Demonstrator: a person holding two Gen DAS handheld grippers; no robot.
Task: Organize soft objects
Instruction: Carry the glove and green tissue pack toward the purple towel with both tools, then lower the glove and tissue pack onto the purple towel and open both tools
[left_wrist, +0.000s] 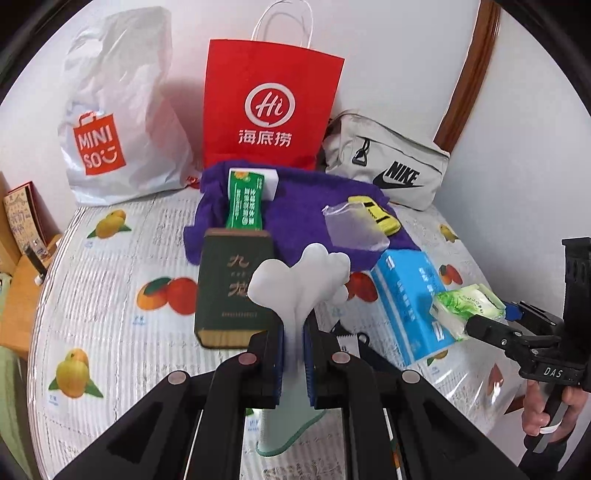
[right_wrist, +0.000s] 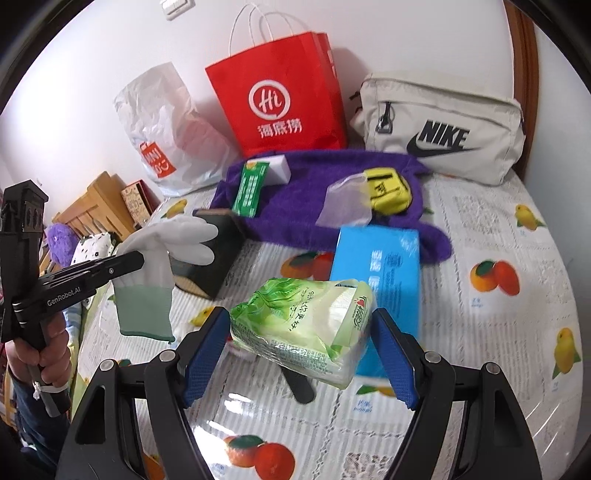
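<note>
The work surface is a table covered by a white plastic cloth printed with oranges and lemons (left_wrist: 110, 295), set against a pale wall. At the far edge, three bags are stood in a row: a white crinkled MINISO plastic bag (left_wrist: 118, 122) on the left, a red paper Haidilao carrier bag with white cord handles (left_wrist: 269, 103) in the middle, and a beige fabric Nike pouch with a black zip pull (left_wrist: 388, 162) on the right. Just in front of the red bag, a purple fleece cloth (left_wrist: 295, 199) is spread flat, and on it are laid a green printed sachet (left_wrist: 243, 206), a white foam block (left_wrist: 269, 184) touching the sachet's far end, a clear plastic wrapper (left_wrist: 354, 229) and a yellow toy car (left_wrist: 380, 214) partly covered by that wrapper. A dark green rectangular box with gold characters (left_wrist: 229, 288) is positioned near the cloth's left side, and a blue soft tissue pack (right_wrist: 380, 280) is positioned near its right side. A white knit glove with a pale green cuff (right_wrist: 159, 266) is held above the table, near the left, pinched at the palm between the pressed-together pads of the left gripper (left_wrist: 293, 350); its fingers point away and its cuff hangs down. A green-and-white pocket tissue packet (right_wrist: 306, 328) is held above the near edge of the blue pack, clamped between the blue pads of the right gripper (right_wrist: 299, 354), whose jaws are closed onto its two sides.
</note>
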